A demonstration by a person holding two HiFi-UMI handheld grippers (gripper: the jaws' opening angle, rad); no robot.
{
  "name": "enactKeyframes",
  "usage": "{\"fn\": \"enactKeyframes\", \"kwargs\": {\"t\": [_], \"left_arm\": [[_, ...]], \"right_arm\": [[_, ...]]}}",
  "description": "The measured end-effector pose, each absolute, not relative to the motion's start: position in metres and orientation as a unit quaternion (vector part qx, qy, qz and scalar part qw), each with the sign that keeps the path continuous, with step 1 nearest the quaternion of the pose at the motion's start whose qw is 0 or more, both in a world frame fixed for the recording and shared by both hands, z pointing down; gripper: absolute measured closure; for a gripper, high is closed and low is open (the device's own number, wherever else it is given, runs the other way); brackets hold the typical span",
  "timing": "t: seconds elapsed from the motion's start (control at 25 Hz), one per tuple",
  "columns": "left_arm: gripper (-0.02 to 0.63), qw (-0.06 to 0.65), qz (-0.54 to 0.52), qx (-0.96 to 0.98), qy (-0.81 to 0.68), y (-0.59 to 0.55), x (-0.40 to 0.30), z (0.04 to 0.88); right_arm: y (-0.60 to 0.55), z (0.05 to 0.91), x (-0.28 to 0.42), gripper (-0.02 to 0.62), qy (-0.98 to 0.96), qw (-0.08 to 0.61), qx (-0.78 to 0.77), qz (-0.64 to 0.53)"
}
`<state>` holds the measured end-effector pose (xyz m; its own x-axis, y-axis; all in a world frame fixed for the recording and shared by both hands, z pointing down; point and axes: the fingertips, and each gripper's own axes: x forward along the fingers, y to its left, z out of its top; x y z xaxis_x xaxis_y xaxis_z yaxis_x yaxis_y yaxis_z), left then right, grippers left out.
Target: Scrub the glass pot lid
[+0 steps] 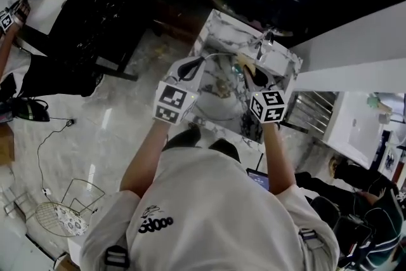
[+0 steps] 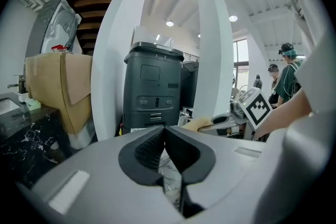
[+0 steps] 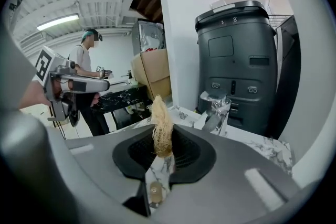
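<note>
I hold both grippers over a white basin [image 1: 212, 112] set in a marble counter. A round glassy shape that looks like the pot lid [image 1: 221, 89] lies in the basin, and I cannot make out its outline. My left gripper [image 1: 190, 68] [image 2: 165, 132] is shut, and its pads meet at the tips with nothing visible between them. The right gripper [image 1: 252, 75] [image 3: 160, 145] is shut on a tan fibrous scrubber [image 3: 160, 119] [image 1: 243, 61] that sticks up past its tips. Each gripper sees the other: the right gripper [image 2: 231, 119] with the scrubber [image 2: 196, 124], and the left gripper [image 3: 74, 82].
A chrome faucet [image 1: 265, 42] [image 3: 217, 112] stands at the basin's far side. Behind it is a tall dark bin [image 2: 154, 87] [image 3: 239, 63] beside a white column [image 2: 113, 55]. A black marble counter [image 2: 27, 140], a cardboard box [image 2: 59, 86] and people stand further off. A wire rack [image 1: 63, 212] lies on the floor.
</note>
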<state>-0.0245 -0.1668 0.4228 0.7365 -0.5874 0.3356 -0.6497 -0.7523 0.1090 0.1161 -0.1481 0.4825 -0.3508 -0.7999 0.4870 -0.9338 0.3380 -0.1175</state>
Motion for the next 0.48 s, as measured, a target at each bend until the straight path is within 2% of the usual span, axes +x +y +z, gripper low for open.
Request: {"fn": "enactKeyframes", "kwargs": {"t": [0.48], "left_arm": [[0.606, 0.143, 0.175, 0.927, -0.300, -0.177, -0.017, 0.464]], "right_arm": [[-0.158, 0.558, 0.108, 0.543, -0.761, 0.220, 0.561, 0.243]]}}
